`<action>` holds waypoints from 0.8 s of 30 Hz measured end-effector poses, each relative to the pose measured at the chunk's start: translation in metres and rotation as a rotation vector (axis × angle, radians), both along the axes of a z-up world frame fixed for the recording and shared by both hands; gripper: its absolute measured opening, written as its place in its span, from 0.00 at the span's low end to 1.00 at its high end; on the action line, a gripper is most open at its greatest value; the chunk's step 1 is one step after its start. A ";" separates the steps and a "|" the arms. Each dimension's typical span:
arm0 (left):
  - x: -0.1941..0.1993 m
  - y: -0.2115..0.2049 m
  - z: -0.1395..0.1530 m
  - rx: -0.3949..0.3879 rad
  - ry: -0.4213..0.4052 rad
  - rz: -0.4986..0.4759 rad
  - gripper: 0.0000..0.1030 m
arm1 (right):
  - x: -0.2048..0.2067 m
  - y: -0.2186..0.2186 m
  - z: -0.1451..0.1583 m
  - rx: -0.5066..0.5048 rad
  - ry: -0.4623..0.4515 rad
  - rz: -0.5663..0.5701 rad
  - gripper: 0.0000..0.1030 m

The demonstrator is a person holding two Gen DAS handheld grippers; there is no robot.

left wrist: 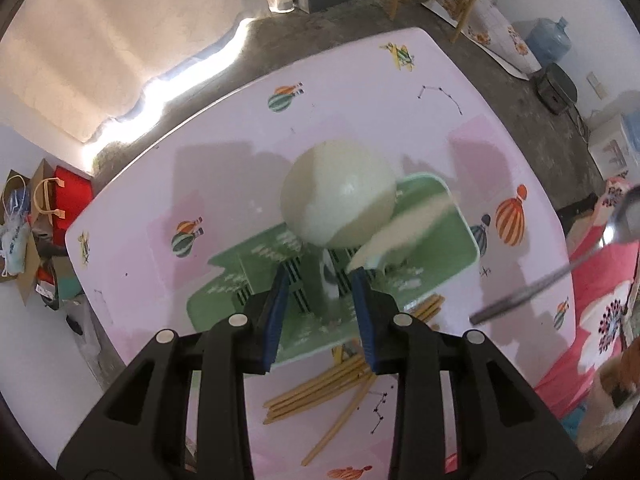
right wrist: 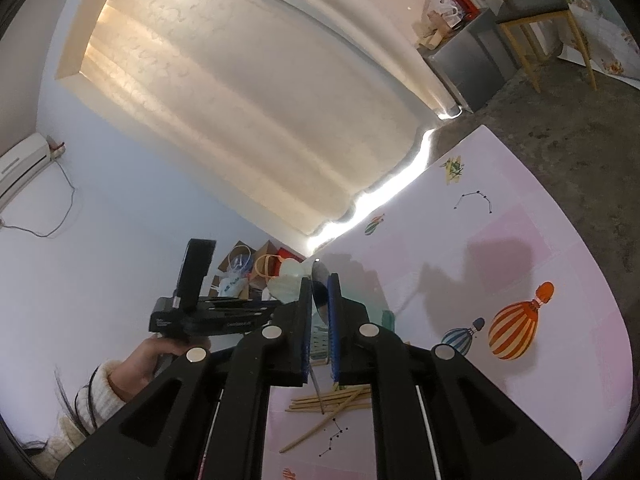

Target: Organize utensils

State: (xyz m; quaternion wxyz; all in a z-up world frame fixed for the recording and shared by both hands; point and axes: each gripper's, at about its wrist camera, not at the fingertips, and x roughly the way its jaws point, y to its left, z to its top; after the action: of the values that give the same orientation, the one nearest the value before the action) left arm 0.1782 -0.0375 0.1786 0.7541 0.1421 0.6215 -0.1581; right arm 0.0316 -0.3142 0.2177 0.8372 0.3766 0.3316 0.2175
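Pink bench: printed with balloons and star figures; it carries the tray and the loose sticks.
Sleeve and hand: at the left of the right wrist view, a hand in a white knitted sleeve grips the handle of the left gripper.
Left gripper: points steeply down over the tray. Its jaws stand apart, and the blue pads press on nothing.
Green tray: a shallow divided organiser lying flat on the bench, straight under the left gripper. A slotted section shows between the jaws.
Cream ladle: a large round bowl, blurred, over the far half of the tray. Its pale handle smears down towards the tip of the right-hand jaw; whether it touches that tip I cannot tell.
Bamboo chopsticks: a loose bundle on the bench at the tray's near edge, partly under the left gripper. One stick lies apart, slanting towards the bench's near edge.
Metal spoon: clamped on edge, with its bowl above the pads and its thin handle hanging out below, over the chopsticks. In the left wrist view it hangs in the air over the bench's right edge.
Right gripper: its jaws are closed tight on the metal spoon, aimed across the bench at a shallow downward angle.
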 end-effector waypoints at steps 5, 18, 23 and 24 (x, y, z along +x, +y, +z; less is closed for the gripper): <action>0.007 -0.001 -0.013 0.036 0.026 0.009 0.23 | 0.002 0.002 0.004 0.002 0.002 0.001 0.08; 0.000 0.000 -0.011 0.034 -0.053 0.055 0.00 | 0.000 0.002 0.005 -0.007 -0.005 0.010 0.08; -0.010 0.013 0.006 -0.028 -0.146 0.131 0.00 | 0.002 0.003 0.005 0.006 -0.009 0.021 0.08; -0.012 0.017 0.009 -0.049 -0.168 0.153 0.00 | 0.002 0.003 0.006 0.008 -0.011 0.023 0.08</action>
State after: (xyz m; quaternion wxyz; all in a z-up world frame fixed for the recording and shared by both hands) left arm 0.1658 -0.0209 0.1878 0.8167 0.0884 0.5609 -0.1028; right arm 0.0339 -0.3108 0.2236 0.8349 0.3749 0.3304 0.2307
